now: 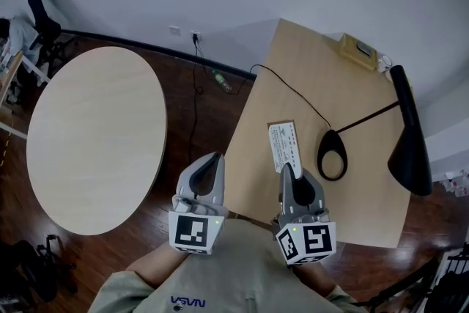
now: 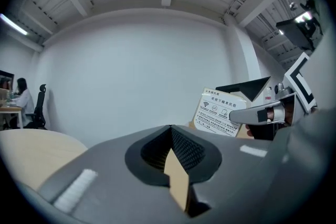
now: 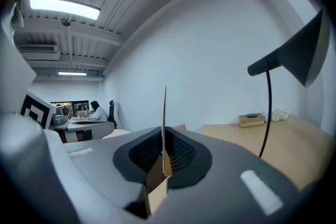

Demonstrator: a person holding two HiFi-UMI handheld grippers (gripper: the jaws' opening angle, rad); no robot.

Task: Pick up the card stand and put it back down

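The card stand (image 1: 283,145) is a white printed card in a clear holder. My right gripper (image 1: 288,171) is shut on its near edge and holds it up over the rectangular wooden table (image 1: 293,70). In the right gripper view the card stand (image 3: 164,113) shows edge-on, as a thin upright line clamped between the jaws. From the left gripper view the card stand (image 2: 221,113) faces me at the right, with the right gripper's jaw on it. My left gripper (image 1: 214,160) is shut on nothing, level with the right one, to the left of the table's edge.
A black desk lamp (image 1: 408,133) with its ring base (image 1: 332,155) and cable stands on the table right of the card. A small wooden box (image 1: 357,51) sits at the far end. A round pale table (image 1: 95,135) stands left, on dark wood floor. A person sits at a distant desk (image 2: 21,96).
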